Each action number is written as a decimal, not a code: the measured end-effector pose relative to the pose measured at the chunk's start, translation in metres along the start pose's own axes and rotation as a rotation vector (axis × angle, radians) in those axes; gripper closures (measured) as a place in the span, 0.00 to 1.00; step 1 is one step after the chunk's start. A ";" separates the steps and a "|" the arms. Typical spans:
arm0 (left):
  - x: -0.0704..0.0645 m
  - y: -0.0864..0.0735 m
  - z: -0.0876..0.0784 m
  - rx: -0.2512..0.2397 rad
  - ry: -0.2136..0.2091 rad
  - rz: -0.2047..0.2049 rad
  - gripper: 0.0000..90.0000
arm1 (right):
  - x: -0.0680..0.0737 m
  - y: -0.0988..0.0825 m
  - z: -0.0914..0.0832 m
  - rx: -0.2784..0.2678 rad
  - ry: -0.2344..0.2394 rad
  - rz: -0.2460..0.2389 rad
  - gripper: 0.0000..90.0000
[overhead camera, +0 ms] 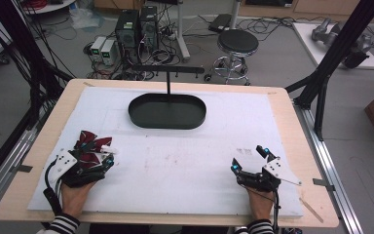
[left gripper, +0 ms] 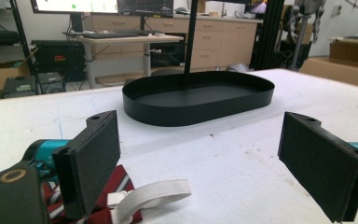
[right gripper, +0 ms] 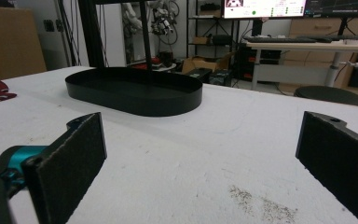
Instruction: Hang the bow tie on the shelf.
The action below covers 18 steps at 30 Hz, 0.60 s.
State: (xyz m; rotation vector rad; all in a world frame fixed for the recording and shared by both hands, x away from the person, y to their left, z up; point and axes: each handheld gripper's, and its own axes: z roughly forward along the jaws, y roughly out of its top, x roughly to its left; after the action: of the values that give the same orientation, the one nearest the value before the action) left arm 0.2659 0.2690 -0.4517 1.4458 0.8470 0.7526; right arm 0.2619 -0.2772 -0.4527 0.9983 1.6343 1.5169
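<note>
A dark red patterned cloth piece (overhead camera: 88, 142) with a white strap (left gripper: 151, 193) lies on the white mat at the near left. My left gripper (overhead camera: 99, 156) rests right over it, open. In the left gripper view the cloth (left gripper: 121, 182) pokes out under the left jaw, and nothing sits between the pads of my left gripper (left gripper: 200, 135). My right gripper (overhead camera: 248, 157) rests at the near right, open and empty, as its own view (right gripper: 205, 135) shows. A black oval tray (overhead camera: 141, 117) sits at the far middle of the mat, ahead of both grippers.
A thin black post (overhead camera: 168, 84) with a crossbar (overhead camera: 168, 70) rises from the tray's far side. The white mat (overhead camera: 185, 161) covers most of the wooden table (overhead camera: 292, 126). A dark smudge (right gripper: 261, 203) marks the mat near my right gripper. Beyond the table stand a stool (overhead camera: 237, 43) and computers (overhead camera: 136, 29).
</note>
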 end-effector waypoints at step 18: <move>0.027 0.042 0.005 0.182 -0.119 0.193 0.15 | 0.001 0.000 0.001 0.011 0.001 -0.006 0.01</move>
State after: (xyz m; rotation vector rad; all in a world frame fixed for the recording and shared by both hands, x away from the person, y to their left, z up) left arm 0.2871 0.2899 -0.4112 1.7359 0.7044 0.7392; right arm 0.2620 -0.2761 -0.4525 0.9974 1.6465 1.5064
